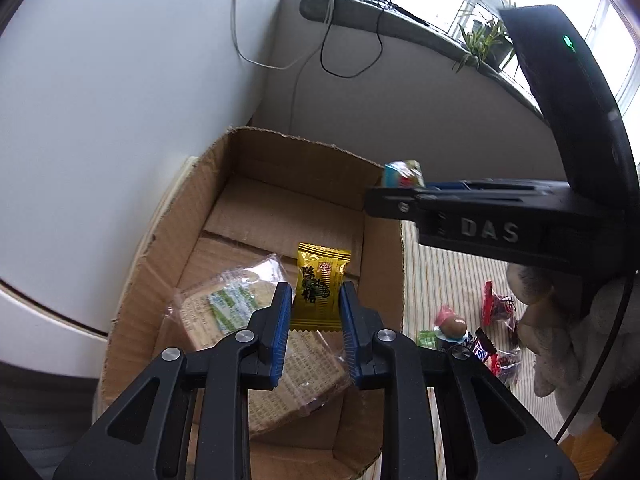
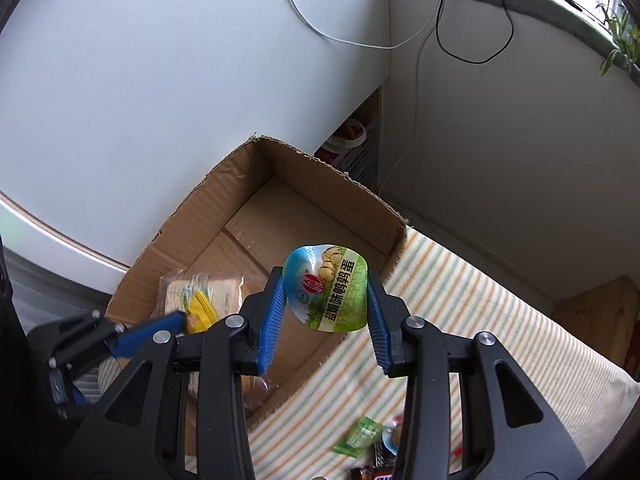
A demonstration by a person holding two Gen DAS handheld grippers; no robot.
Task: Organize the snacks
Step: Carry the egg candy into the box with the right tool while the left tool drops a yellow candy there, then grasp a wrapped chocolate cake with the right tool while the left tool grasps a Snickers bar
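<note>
Left claw (image 1: 314, 312): clamped on yellow candy (image 1: 319, 289), above box (image 1: 160, 232).
Right claw (image 2: 326, 300): clamped on egg pack (image 2: 329, 287), over box's rim.

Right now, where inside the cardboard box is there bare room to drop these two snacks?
The far half of the cardboard box floor is bare, bordered by the back wall and right wall. The near-left part is crowded by the cracker packs. The left gripper holds the yellow candy there; the right gripper holds the quail egg pack over the right side.
</note>
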